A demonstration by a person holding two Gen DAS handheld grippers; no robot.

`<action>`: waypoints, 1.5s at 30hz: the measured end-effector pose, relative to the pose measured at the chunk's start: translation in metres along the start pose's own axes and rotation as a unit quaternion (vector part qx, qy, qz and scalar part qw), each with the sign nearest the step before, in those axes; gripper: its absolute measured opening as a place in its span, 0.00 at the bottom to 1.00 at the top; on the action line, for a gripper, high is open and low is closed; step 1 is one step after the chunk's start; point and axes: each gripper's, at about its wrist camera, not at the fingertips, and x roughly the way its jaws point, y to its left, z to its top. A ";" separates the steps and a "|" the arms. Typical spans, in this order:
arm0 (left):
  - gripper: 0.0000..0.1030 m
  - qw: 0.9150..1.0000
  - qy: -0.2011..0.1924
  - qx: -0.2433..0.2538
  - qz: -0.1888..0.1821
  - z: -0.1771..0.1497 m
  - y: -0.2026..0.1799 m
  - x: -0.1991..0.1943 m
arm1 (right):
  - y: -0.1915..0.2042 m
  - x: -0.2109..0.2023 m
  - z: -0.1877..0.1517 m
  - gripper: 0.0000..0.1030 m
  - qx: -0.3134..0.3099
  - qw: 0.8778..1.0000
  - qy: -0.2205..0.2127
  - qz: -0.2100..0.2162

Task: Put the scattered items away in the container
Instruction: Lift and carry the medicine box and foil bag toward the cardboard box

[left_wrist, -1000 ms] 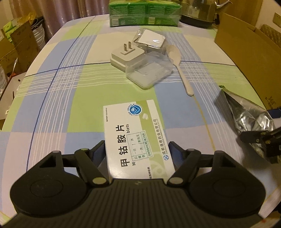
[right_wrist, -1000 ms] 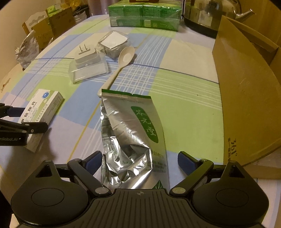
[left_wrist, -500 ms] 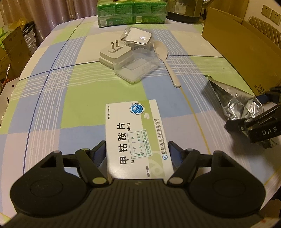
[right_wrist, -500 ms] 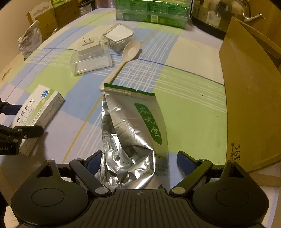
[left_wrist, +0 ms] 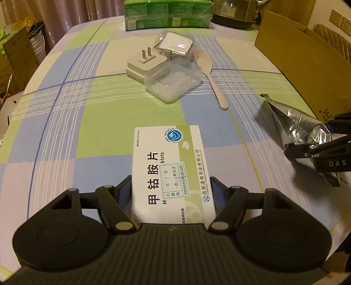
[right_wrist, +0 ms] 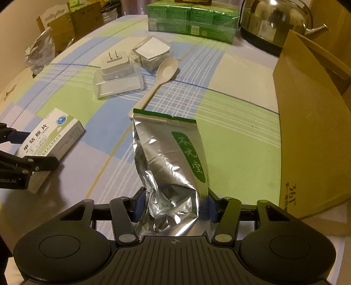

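My left gripper [left_wrist: 171, 190] is shut on a white and green medicine box [left_wrist: 169, 166], held just above the checked tablecloth; it also shows in the right wrist view [right_wrist: 50, 138]. My right gripper [right_wrist: 175, 203] is shut on the crumpled lower end of a silver foil pouch [right_wrist: 173, 162] with a green label, also seen in the left wrist view [left_wrist: 300, 131]. The open cardboard box [right_wrist: 313, 131] stands at the right, close beside the pouch.
A white plug adapter [left_wrist: 144, 63], a clear plastic case [left_wrist: 173, 81], a small clear tub [left_wrist: 175, 43] and a white spoon [left_wrist: 210, 74] lie mid-table. A green carton pack [left_wrist: 166, 13] and a steel kettle [right_wrist: 274, 22] stand at the far edge.
My right gripper's fingers have closed onto the foil pouch and lifted its lower end. My left gripper still holds the medicine box, raised and shifted slightly.
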 end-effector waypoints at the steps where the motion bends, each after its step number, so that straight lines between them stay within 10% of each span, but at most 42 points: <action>1: 0.65 1.000 -0.004 0.000 -0.001 0.000 0.000 -0.003 | 0.001 -0.003 -0.001 0.49 0.001 1.000 -0.004 0.000; 45: 0.65 0.992 -0.091 0.065 -0.050 0.017 -0.099 -0.114 | -0.030 -0.171 -0.031 0.49 0.083 0.986 -0.143 -0.035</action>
